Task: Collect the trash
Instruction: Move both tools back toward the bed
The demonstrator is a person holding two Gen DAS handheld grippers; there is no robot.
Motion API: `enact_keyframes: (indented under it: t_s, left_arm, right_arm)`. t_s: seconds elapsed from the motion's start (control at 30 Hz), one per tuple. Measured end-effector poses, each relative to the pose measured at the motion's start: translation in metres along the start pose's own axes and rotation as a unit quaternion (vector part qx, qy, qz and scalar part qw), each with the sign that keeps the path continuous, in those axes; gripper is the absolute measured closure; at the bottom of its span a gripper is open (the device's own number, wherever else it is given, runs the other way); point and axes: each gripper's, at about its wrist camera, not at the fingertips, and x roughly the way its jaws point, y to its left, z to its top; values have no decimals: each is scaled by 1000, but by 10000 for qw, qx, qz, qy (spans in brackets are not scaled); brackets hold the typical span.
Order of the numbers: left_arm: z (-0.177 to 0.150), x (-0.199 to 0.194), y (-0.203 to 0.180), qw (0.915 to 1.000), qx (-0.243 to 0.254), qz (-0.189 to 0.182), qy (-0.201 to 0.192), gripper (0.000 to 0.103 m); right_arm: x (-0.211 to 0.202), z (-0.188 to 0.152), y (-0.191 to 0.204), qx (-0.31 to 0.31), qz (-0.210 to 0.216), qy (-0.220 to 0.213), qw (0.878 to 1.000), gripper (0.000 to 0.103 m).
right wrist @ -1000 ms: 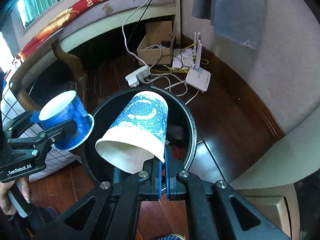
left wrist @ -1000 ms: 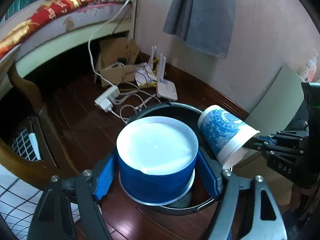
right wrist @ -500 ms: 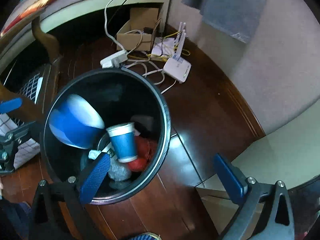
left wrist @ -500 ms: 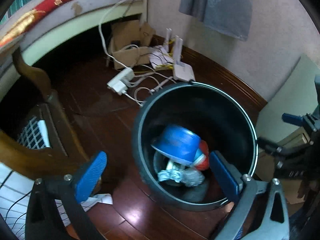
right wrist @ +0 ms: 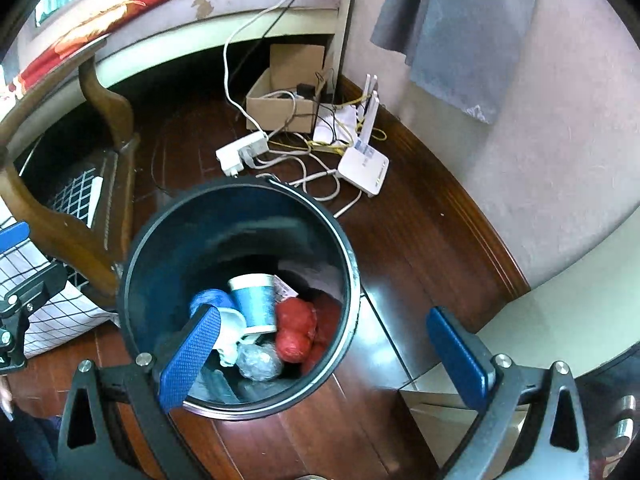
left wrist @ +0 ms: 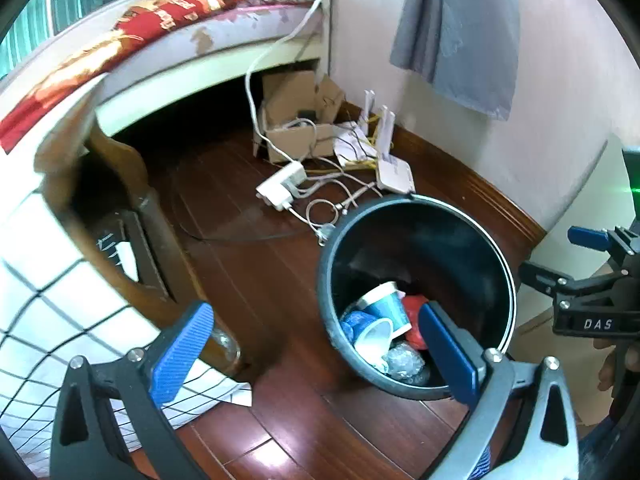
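Note:
A black round trash bin stands on the wood floor; it also shows in the right wrist view. Inside lie a blue patterned paper cup, a blue bowl on its side, red wrapping and crumpled clear plastic. The same cup and bowl show in the left wrist view. My left gripper is open and empty, above the bin's near left side. My right gripper is open and empty, above the bin's right rim.
Beyond the bin lie a white power strip, a router, tangled cables and an open cardboard box. A wooden chair stands left. A bed, a wall with hanging grey cloth and a light cabinet surround it.
Both grippers opened and dropped their loads: the blue bowl and the patterned cup fell into the bin and settled. Both grippers have pulled back and up from the bin.

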Motion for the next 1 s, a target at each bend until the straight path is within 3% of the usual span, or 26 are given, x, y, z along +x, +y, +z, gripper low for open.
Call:
enact_keyframes:
  t_s: [0.3, 0.57, 0.8, 1.0]
  left_arm:
    - [0, -47, 15, 9987, -147, 246, -428, 0]
    - [-1, -88, 58, 9937, -609, 517, -784, 0]
    - [-11, -124, 114, 9834, -1073, 988, -1075, 0]
    - [-31, -143, 160, 9738, -1422, 1337, -1167, 0]
  right_arm:
    - [-47, 10, 26, -133, 236, -479, 9985, 0]
    - [-87, 33, 69, -363, 587, -1044, 9921, 0]
    - [-109, 58, 127, -664, 1079, -1485, 9808, 0]
    - [-113, 72, 186, -1059, 1540, -1592, 9694, 0]
